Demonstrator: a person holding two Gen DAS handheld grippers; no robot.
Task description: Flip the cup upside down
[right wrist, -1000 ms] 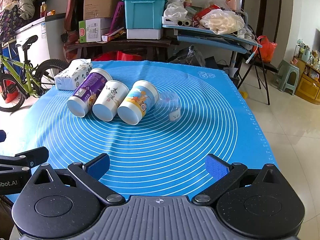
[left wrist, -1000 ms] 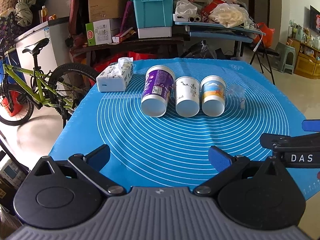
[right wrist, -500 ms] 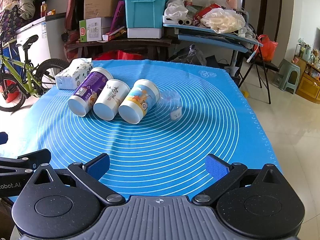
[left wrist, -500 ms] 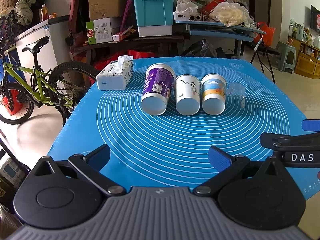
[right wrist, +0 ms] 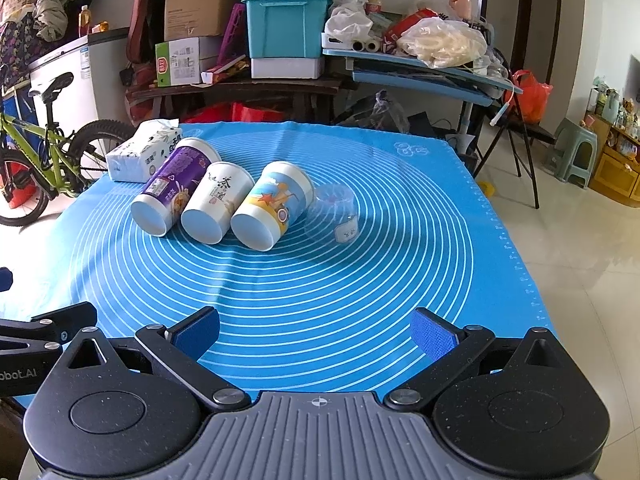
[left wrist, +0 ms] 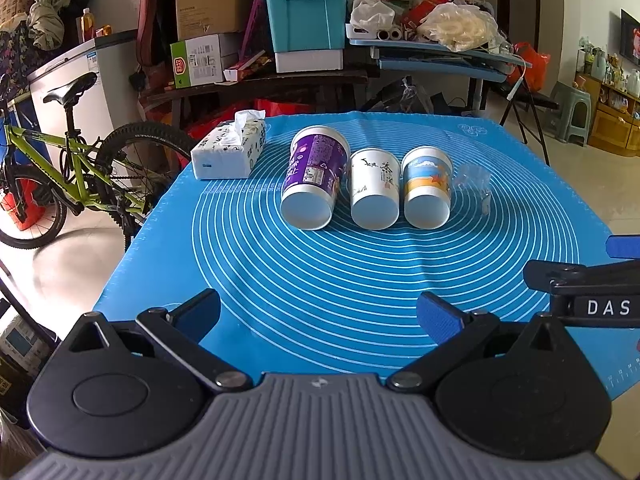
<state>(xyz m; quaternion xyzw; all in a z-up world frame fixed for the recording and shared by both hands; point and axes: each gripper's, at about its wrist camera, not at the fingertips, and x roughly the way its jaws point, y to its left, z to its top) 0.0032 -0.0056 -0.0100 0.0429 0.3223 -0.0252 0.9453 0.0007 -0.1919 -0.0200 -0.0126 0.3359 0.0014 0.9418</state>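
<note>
1. The left gripper (left wrist: pixel 318 312) hangs over the near edge of the blue mat (left wrist: pixel 360 280), fingers spread wide with nothing between them.
2. The right gripper (right wrist: pixel 316 334) is likewise spread and empty, just beside the left one on its right.
3. Well beyond both, four cups lie on their sides in a row, bases toward the cameras: purple cup (left wrist: pixel 312 178) at left, white cup (left wrist: pixel 375 188), orange-and-blue cup (left wrist: pixel 427 187), then a clear cup (right wrist: pixel 334 213) at right (hard to make out).
4. A tissue pack (left wrist: pixel 230 150) sits far left.
5. Judging from this, nothing is flipped yet; approach, grasp and turning all remain.
</note>
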